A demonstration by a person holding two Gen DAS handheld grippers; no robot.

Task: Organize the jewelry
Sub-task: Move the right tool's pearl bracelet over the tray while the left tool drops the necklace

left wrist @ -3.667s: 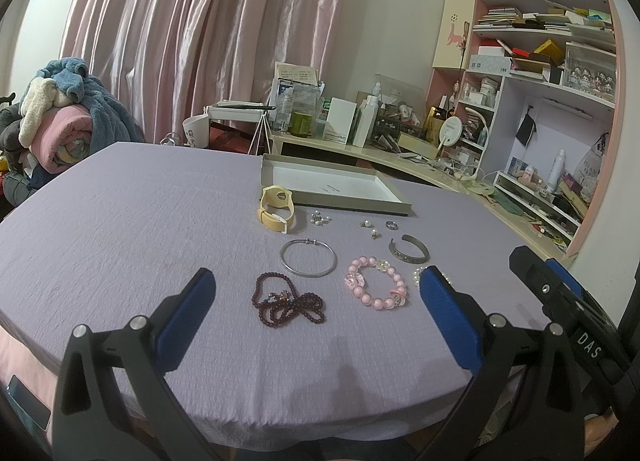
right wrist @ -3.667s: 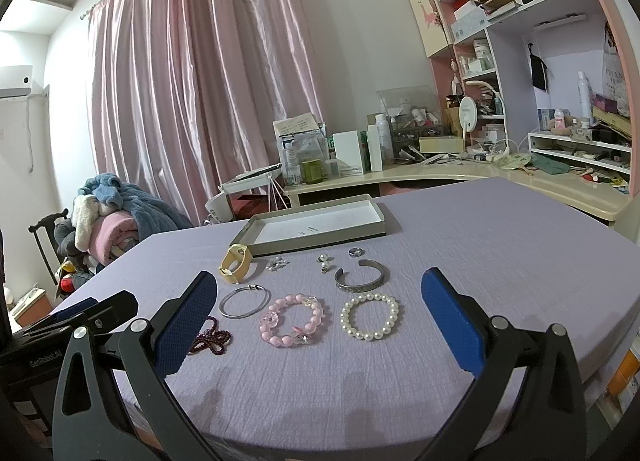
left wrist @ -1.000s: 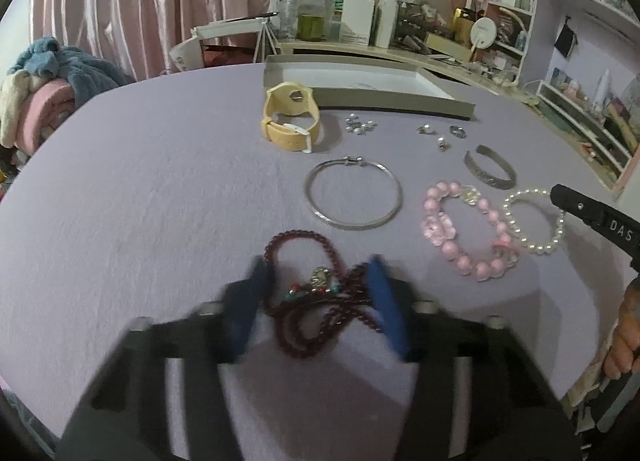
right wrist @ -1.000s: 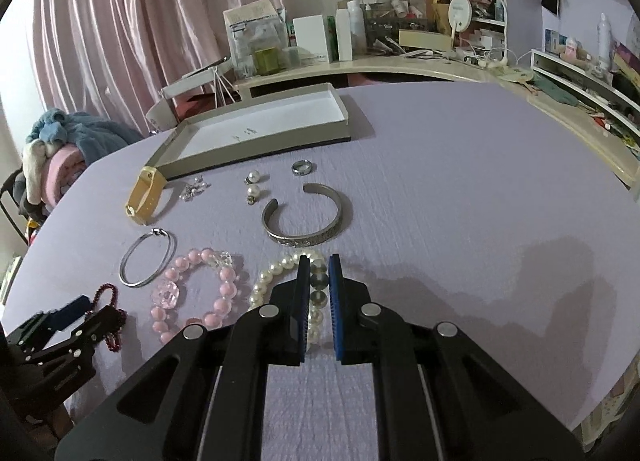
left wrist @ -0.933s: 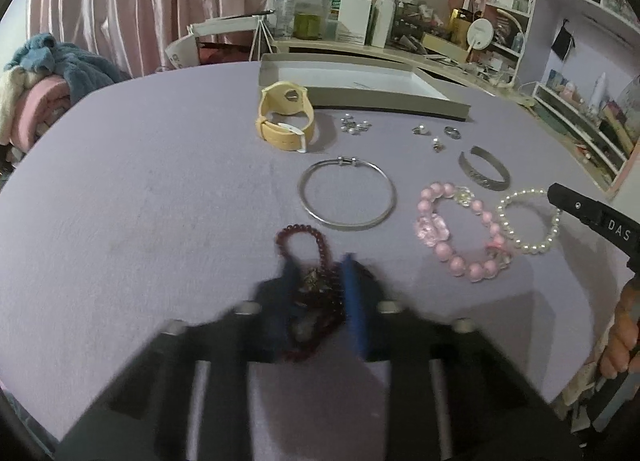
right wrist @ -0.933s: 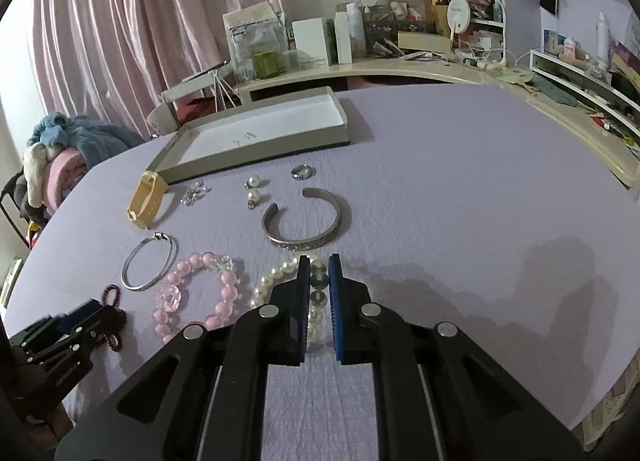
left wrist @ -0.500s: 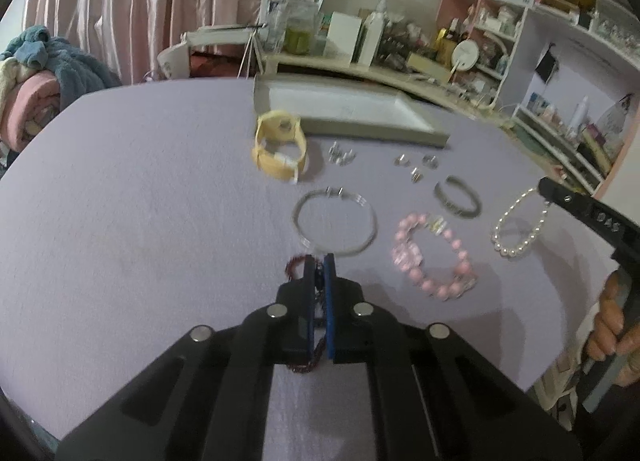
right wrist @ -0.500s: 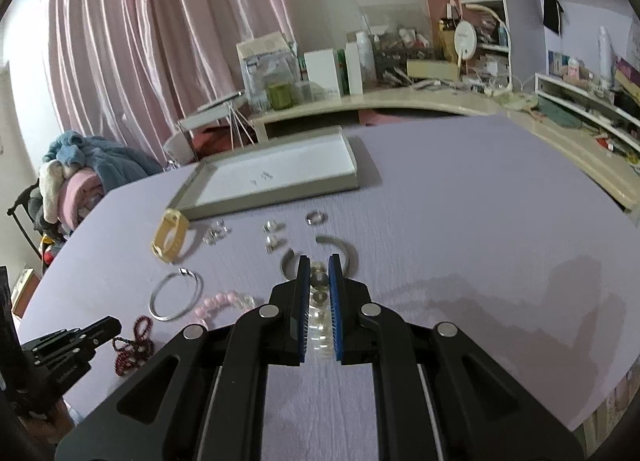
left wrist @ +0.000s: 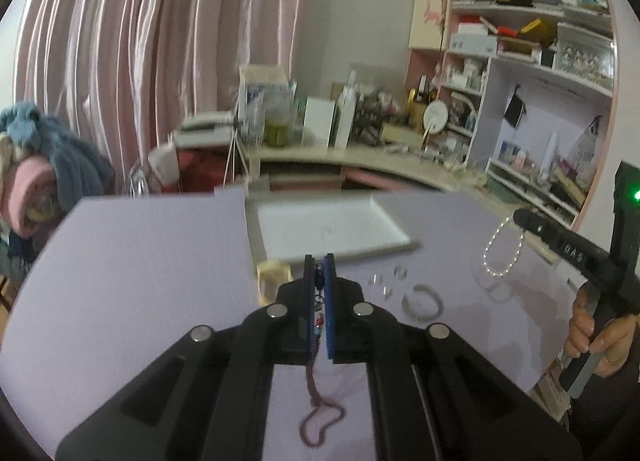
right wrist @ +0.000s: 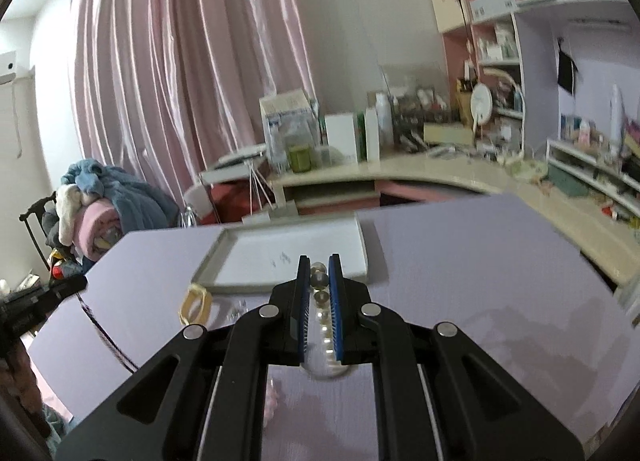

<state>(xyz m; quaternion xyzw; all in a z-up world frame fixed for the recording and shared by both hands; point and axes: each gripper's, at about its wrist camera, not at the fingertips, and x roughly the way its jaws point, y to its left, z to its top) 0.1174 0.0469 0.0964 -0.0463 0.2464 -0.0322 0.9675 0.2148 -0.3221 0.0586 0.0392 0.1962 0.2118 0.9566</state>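
My left gripper is shut on the dark red bead necklace, which hangs in a loop below the jaws, lifted above the purple table. My right gripper is shut on the white pearl bracelet; in the left wrist view that pearl bracelet dangles from the right gripper at the right. The grey tray with a white floor lies straight ahead of both. In the right wrist view the tray is just past the fingertips, and the necklace hangs at the left.
On the table stay a yellow watch, small earrings and a ring, and a silver cuff. A cluttered desk and shelves stand behind. A pile of clothes sits at the left. A hand holds the right gripper.
The left gripper shut on the dark red necklace, then both grippers rose from the table with their jewelry. The view tilted up toward the tray and the room.
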